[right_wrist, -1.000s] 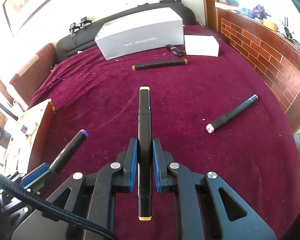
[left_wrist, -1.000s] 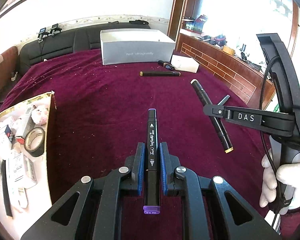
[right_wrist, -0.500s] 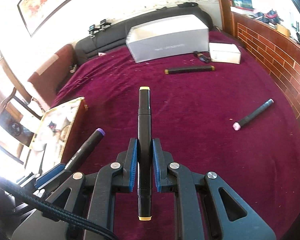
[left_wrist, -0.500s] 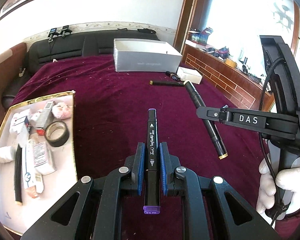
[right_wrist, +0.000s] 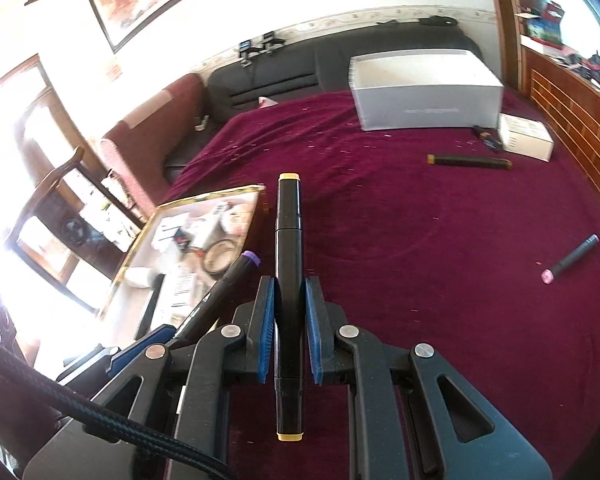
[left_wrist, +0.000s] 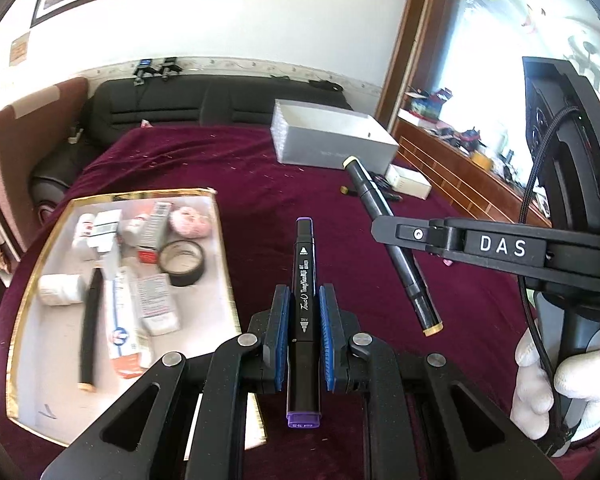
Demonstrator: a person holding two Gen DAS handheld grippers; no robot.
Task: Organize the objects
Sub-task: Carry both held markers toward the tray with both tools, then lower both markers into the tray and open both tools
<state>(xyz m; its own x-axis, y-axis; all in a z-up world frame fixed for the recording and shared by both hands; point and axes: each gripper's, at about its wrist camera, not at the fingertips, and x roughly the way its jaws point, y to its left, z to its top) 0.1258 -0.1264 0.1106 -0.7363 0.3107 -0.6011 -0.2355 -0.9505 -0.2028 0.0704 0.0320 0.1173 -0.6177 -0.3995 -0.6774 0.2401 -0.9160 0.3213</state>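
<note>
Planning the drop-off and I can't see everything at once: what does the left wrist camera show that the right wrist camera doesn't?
Only the left wrist view shows the gold-rimmed box's contents clearly, tape roll included, and the gloved right hand.

Only the right wrist view shows the pink-capped marker lying on the cloth and the whole olive-capped marker.

Both show the purple-capped marker in the left gripper, the yellow-capped marker in the right gripper, and the grey box.

Tray left, box behind.

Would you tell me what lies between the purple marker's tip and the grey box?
Only bare maroon cloth lies between the purple marker and grey box, in the left wrist view.
</note>
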